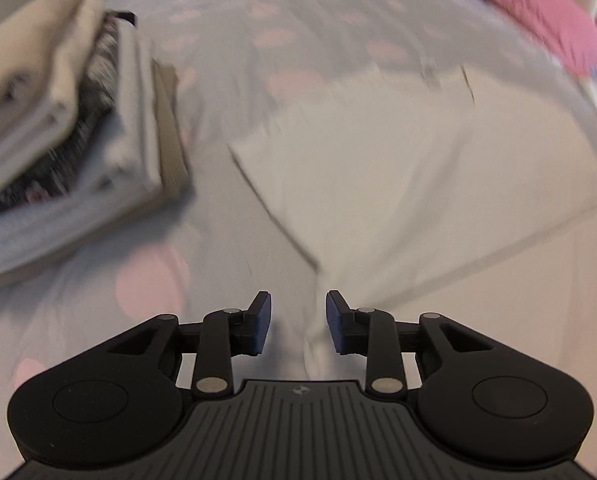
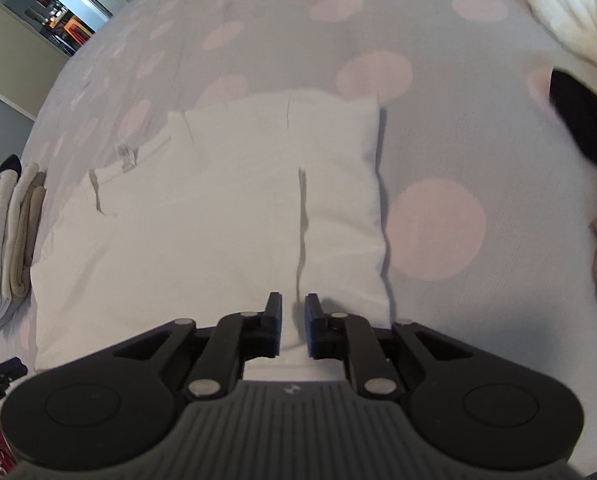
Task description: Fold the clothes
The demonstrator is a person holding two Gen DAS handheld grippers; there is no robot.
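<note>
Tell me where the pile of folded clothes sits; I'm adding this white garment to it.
The pile of folded clothes lies on the polka-dot bedspread, left of the white garment in both wrist views.

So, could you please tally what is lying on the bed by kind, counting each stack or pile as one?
White garment, laid flat: 1
Stack of folded clothes: 1
Pile of unfolded clothes: 1
Pink cloth: 1
Total: 4
</note>
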